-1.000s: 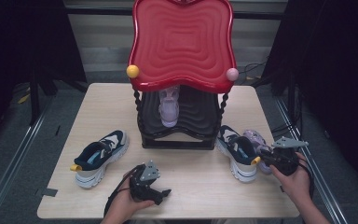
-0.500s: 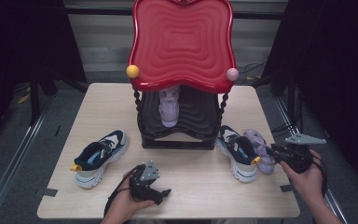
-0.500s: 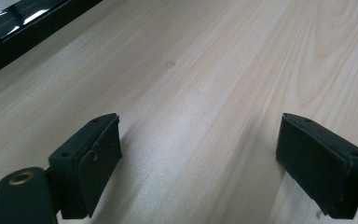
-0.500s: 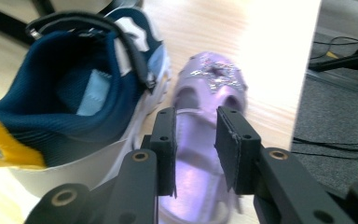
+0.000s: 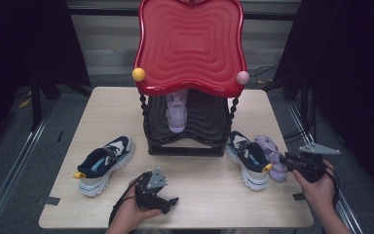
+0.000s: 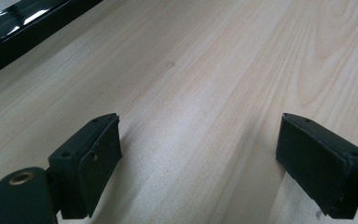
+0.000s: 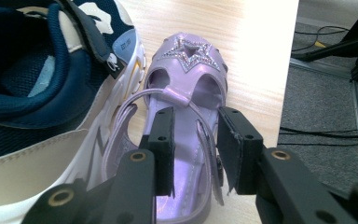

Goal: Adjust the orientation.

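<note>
A: Where's the sandal (image 7: 186,121)?

B: At the table's (image 5: 102,112) right edge, just beside the blue sneaker (image 5: 247,157), well apart from the rack (image 5: 190,73) where its mate (image 5: 176,111) sits.

A: How should it handle?

B: Light, soft, glossy, likely slippery; the thin strap (image 7: 208,154) flexes. I'd take the side wall.

A: The claws?

B: The right gripper (image 7: 196,140) straddles that strap, jaws narrowed, not yet clamped. The left gripper (image 6: 200,154) gapes over bare wood.

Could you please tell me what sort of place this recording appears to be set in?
Probably a staged recording bay, not a home: a plain wooden table ringed by dark curtains, cables on a grey floor, and a red shoe rack with sneakers and sandals as props.
</note>
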`<move>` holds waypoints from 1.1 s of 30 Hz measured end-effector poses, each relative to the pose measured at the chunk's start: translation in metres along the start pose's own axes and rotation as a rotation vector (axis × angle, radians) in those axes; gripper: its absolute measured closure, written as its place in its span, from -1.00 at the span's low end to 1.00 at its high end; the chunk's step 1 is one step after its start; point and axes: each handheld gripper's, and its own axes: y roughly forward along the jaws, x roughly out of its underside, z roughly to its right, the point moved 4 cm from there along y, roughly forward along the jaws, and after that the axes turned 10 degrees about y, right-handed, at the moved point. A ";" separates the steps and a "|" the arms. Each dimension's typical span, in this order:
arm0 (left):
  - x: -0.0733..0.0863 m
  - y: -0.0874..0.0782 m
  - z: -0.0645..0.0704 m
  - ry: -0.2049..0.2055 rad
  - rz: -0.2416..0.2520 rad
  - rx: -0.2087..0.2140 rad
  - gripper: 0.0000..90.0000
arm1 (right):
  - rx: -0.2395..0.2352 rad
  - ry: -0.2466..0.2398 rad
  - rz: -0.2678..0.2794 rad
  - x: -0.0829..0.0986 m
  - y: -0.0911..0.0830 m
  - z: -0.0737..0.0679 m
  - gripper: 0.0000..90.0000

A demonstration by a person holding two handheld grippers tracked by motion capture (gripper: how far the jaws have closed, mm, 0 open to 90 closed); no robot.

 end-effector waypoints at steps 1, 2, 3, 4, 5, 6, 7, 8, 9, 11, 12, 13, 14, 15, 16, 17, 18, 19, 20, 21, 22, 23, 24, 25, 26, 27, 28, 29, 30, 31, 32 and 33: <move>0.000 0.000 0.000 0.000 0.000 0.000 -0.70 | 0.004 0.004 0.006 0.001 0.001 0.000 0.50; 0.000 0.000 0.000 0.000 0.000 0.000 -0.70 | 0.003 0.011 0.011 0.002 0.002 0.000 0.50; 0.000 0.000 0.000 0.000 0.001 0.000 -0.70 | 0.005 0.017 0.018 0.003 0.003 0.000 0.50; 0.000 0.000 0.000 0.002 0.006 0.001 -0.70 | 0.010 0.019 0.023 0.004 0.004 0.000 0.50; 0.000 0.000 0.000 0.002 0.006 0.001 -0.70 | 0.016 0.026 0.030 0.005 0.005 0.000 0.50; 0.000 0.000 0.000 0.001 0.006 0.001 -0.70 | 0.018 0.036 0.039 0.007 0.006 -0.001 0.50; 0.000 0.000 0.000 0.002 0.006 0.001 -0.70 | 0.020 0.040 0.048 0.007 0.006 -0.001 0.50; 0.000 0.000 0.000 0.001 0.006 0.001 -0.70 | 0.022 0.046 0.051 0.008 0.007 -0.001 0.50; 0.000 0.000 0.000 0.000 0.000 0.000 -0.70 | 0.024 0.044 0.058 0.008 0.007 -0.001 0.50; 0.000 0.000 0.000 0.002 0.006 0.001 -0.70 | 0.024 0.053 0.067 0.008 0.007 0.000 0.50; 0.000 0.000 0.000 0.000 0.001 0.000 -0.70 | 0.026 0.053 0.068 0.009 0.007 0.000 0.50; 0.000 0.000 0.000 0.001 0.004 0.001 -0.70 | 0.029 0.053 0.068 0.009 0.007 0.000 0.50; 0.000 0.000 0.000 0.001 0.006 0.001 -0.70 | 0.033 0.053 0.071 0.009 0.008 0.001 0.47; 0.000 0.000 0.000 0.002 0.006 0.001 -0.70 | 0.032 0.057 0.065 0.010 0.009 0.001 0.43; 0.000 0.000 0.000 0.001 0.004 0.001 -0.70 | 0.034 0.062 0.055 0.012 0.011 0.002 0.42; 0.000 0.000 0.000 0.000 0.007 0.000 -0.70 | 0.035 0.065 0.054 0.013 0.011 0.002 0.42; 0.000 0.000 0.000 0.003 0.006 0.000 -0.70 | 0.038 0.068 0.052 0.015 0.012 0.003 0.43; 0.000 0.000 0.000 0.002 0.006 0.001 -0.70 | 0.037 0.068 0.054 0.016 0.013 0.003 0.44; 0.000 0.000 0.000 0.001 0.006 0.001 -0.70 | 0.038 0.069 0.058 0.016 0.014 0.004 0.45; 0.000 0.000 0.000 0.002 0.006 0.001 -0.70 | 0.039 0.070 0.058 0.017 0.014 0.004 0.46; 0.000 0.000 0.000 0.002 0.006 0.001 -0.70 | 0.040 0.072 0.058 0.018 0.014 0.005 0.46; 0.000 0.000 0.000 0.003 0.006 0.000 -0.70 | 0.042 0.074 0.059 0.018 0.015 0.005 0.47; 0.000 0.000 0.000 0.000 0.004 0.001 -0.70 | 0.040 0.079 0.063 0.018 0.015 0.006 0.47; 0.000 0.000 0.000 0.000 0.004 0.001 -0.70 | 0.041 0.088 0.066 0.019 0.016 0.005 0.48; 0.000 0.000 0.000 0.001 0.004 0.001 -0.70 | 0.039 0.093 0.067 0.019 0.016 0.006 0.48; 0.000 0.000 0.000 0.000 0.000 0.000 -0.70 | 0.041 0.097 0.071 0.019 0.017 0.005 0.49; 0.000 0.000 0.000 0.000 0.000 0.000 -0.70 | 0.045 0.099 0.073 0.019 0.017 0.005 0.49; 0.000 0.000 0.000 -0.001 0.001 0.000 -0.70 | 0.047 0.098 0.073 0.019 0.017 0.005 0.49; 0.000 0.000 0.000 0.001 0.004 0.001 -0.70 | 0.049 0.099 0.071 0.020 0.018 0.004 0.49; 0.000 0.000 0.000 0.000 0.000 0.000 -0.70 | 0.054 0.098 0.073 0.020 0.018 0.004 0.49; 0.000 0.000 0.000 0.000 0.000 -0.001 -0.70 | 0.054 0.094 0.073 0.020 0.018 0.004 0.49; 0.000 0.000 0.000 0.001 0.006 0.000 -0.70 | 0.056 0.093 0.073 0.020 0.018 0.004 0.50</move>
